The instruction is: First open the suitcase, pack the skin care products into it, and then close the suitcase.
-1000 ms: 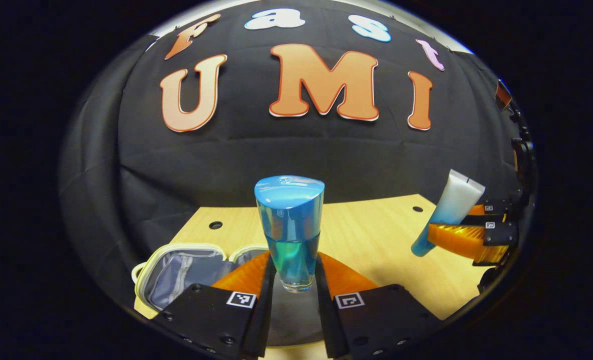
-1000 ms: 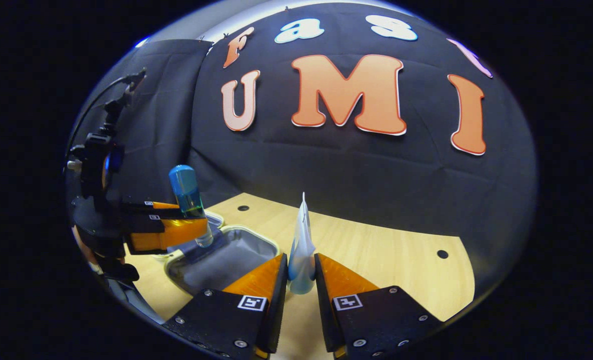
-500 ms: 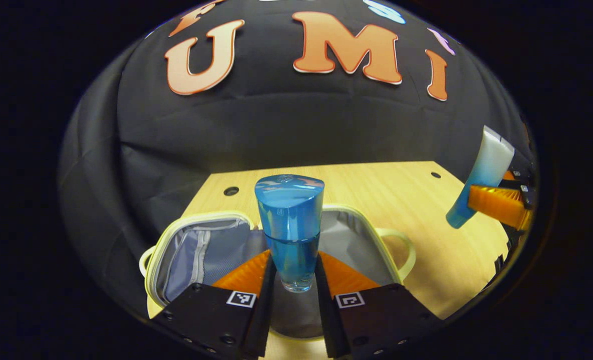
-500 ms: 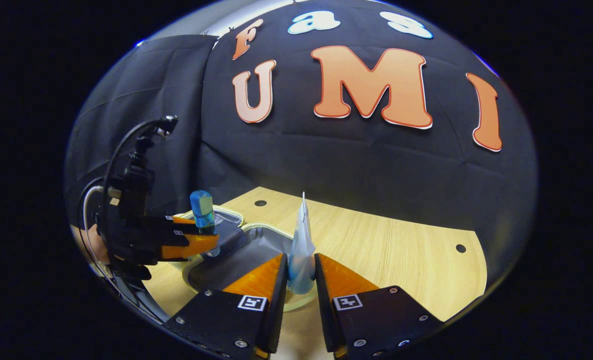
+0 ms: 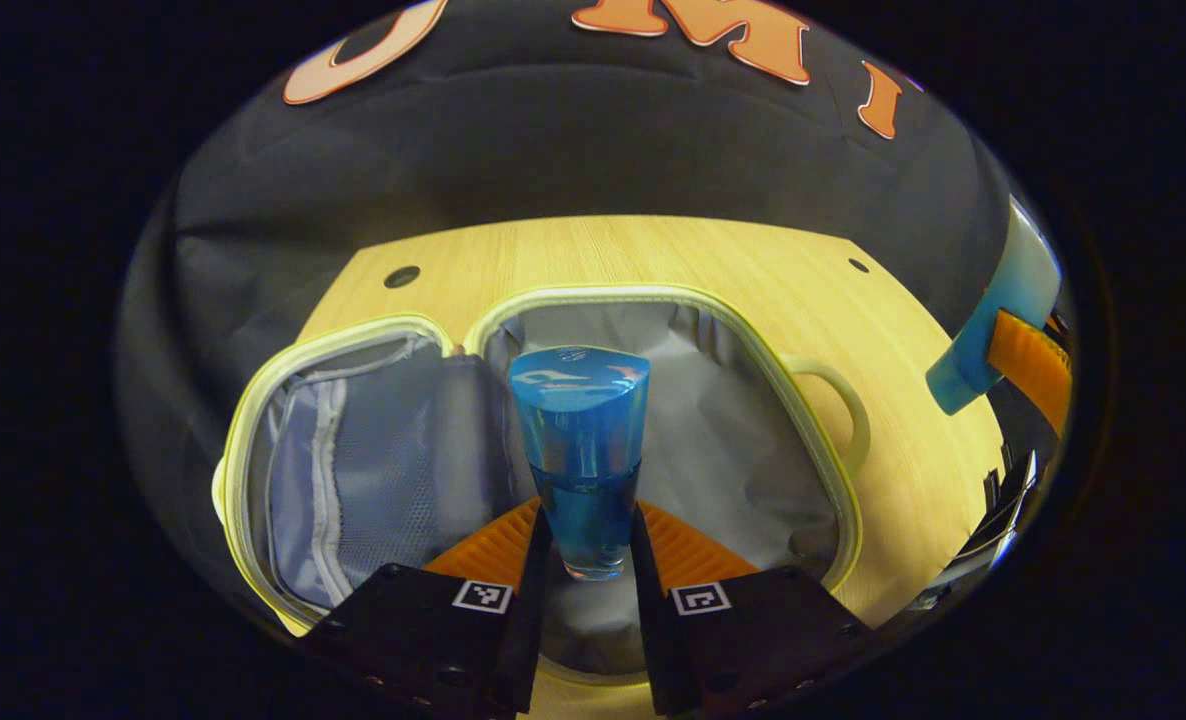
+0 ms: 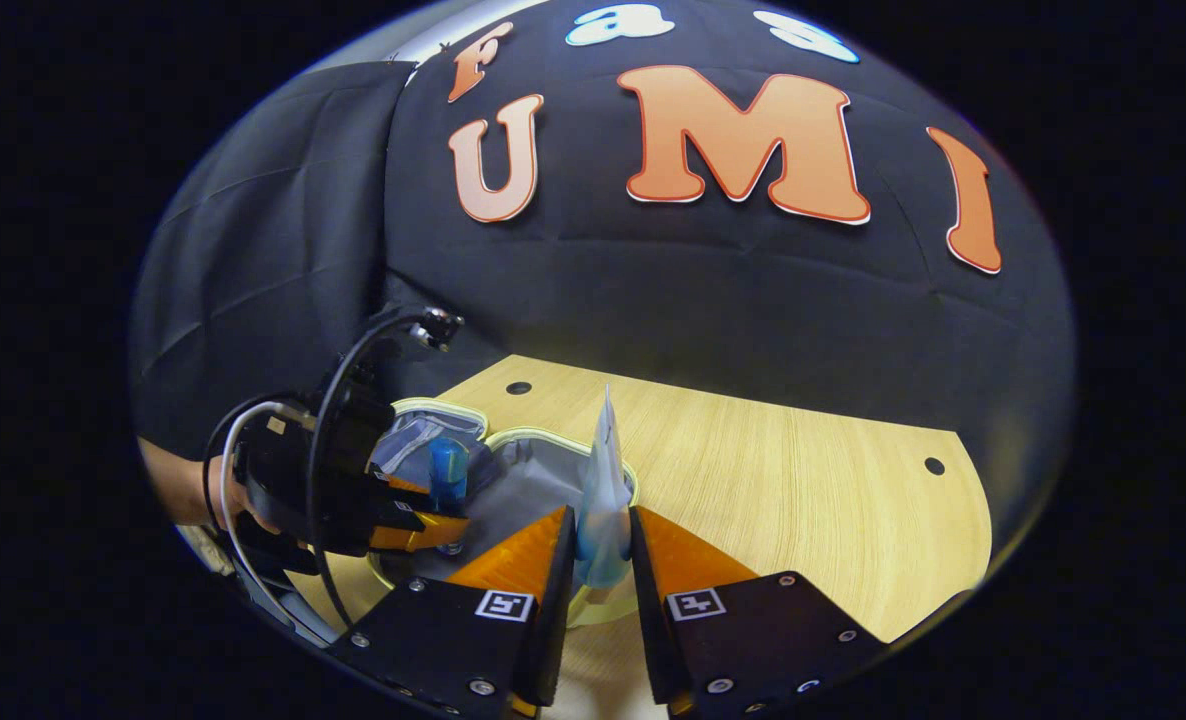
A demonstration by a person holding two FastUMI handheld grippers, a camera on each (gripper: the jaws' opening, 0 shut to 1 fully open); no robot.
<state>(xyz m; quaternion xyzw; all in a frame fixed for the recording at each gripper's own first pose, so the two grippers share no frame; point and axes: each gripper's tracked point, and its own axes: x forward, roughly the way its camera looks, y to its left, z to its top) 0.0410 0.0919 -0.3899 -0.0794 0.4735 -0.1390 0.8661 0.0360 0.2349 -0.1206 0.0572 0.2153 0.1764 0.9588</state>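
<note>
A small suitcase (image 5: 803,400) with a pale yellow rim and grey lining lies wide open on the wooden table. My left gripper (image 5: 585,545) is shut on a blue bottle (image 5: 581,440) held upright above the suitcase's right half. In the right gripper view my right gripper (image 6: 601,555) is shut on a white-and-blue tube (image 6: 605,490), edge-on, just right of the suitcase (image 6: 543,440). That view also has the left gripper (image 6: 423,520) with the bottle (image 6: 447,470) low over the case. The tube (image 5: 1003,310) appears at the right edge of the left gripper view.
The wooden table (image 6: 803,480) stretches to the right of the suitcase, with small round holes (image 6: 935,466) near its far corners. A hand (image 6: 188,490) holds the left gripper at the left. The suitcase's left half has a mesh pocket (image 5: 353,480).
My left gripper has come forward and down over the open suitcase with the bottle. The right gripper has drifted slightly toward the case, still holding the tube.
</note>
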